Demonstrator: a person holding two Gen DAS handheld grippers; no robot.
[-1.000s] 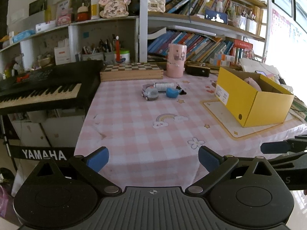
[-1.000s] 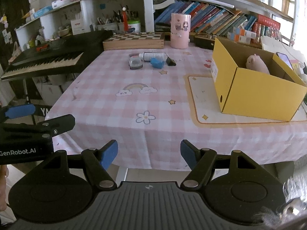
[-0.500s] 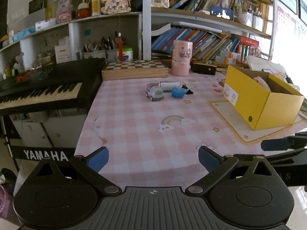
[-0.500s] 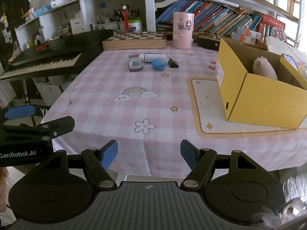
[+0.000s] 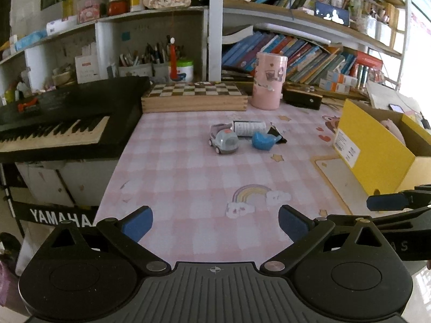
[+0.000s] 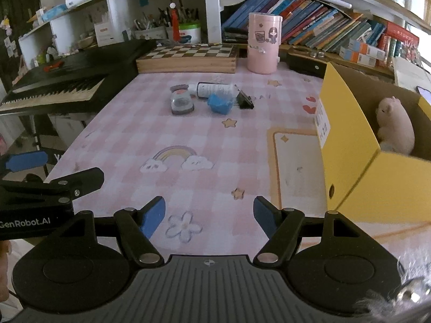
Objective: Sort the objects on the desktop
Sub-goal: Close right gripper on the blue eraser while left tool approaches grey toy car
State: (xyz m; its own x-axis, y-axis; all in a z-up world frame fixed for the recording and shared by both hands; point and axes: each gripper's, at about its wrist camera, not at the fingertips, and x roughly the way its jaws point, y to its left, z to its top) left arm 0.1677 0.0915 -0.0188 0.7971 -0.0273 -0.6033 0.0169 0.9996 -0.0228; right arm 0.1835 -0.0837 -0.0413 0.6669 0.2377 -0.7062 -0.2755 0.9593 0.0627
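A small cluster lies on the pink checked tablecloth (image 5: 188, 177): a grey toy car (image 5: 224, 142), a white tube (image 5: 249, 128), a blue toy (image 5: 263, 141) and a black clip (image 5: 277, 134). The same cluster shows in the right wrist view: car (image 6: 182, 103), tube (image 6: 214, 89), blue toy (image 6: 220, 103), clip (image 6: 244, 99). An open yellow box (image 6: 350, 145) stands at the right and holds a pink plush pig (image 6: 394, 126). My left gripper (image 5: 215, 222) and right gripper (image 6: 208, 215) are both open and empty, over the table's near part, well short of the cluster.
A black keyboard (image 5: 54, 123) stands left of the table. A chessboard box (image 5: 194, 97), a pink cylinder (image 5: 268, 80) and a black case (image 5: 303, 99) line the back edge. Shelves of books and pens rise behind. A cream mat (image 6: 293, 161) lies under the box.
Both grippers have moved forward over the table edge toward the cluster; the objects look nearer. Both stay open. Nothing on the table has moved.
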